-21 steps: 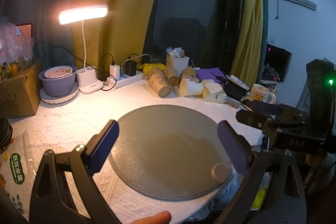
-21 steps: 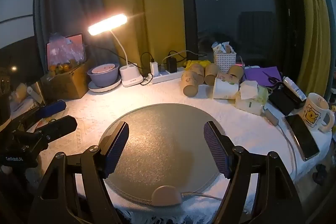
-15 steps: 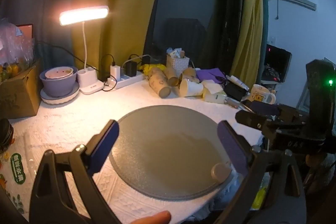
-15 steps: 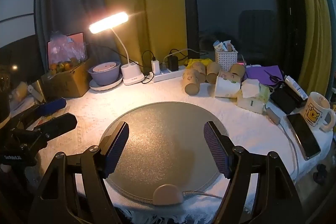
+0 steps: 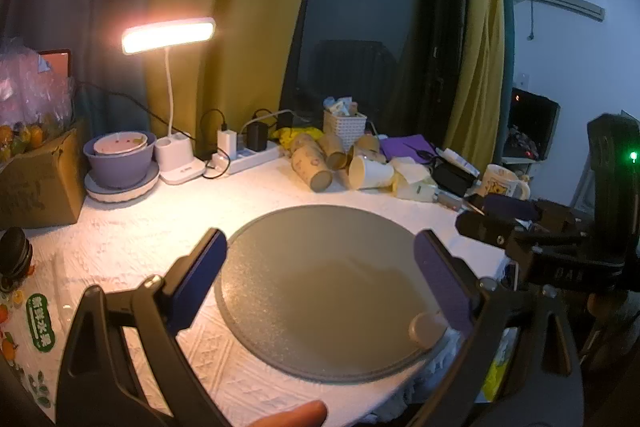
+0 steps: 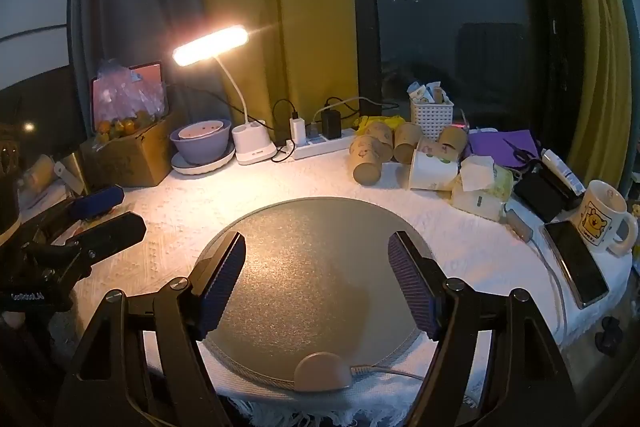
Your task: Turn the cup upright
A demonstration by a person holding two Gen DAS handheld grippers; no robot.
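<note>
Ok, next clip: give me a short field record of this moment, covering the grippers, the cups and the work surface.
left gripper: open, empty, above the mat
right gripper: open, empty, above the mat
round mat: grey, nothing standing on it
paper cups: heap at the back, several lying on their sides
white cup: on its side at the front of the heap
task state: no cup grasped yet

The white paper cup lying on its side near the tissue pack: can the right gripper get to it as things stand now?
Probably yes. The right gripper is open and empty over the round mat, and only bare tablecloth lies between it and the white cup. Brown cups and the tissue pack crowd its sides.
</note>
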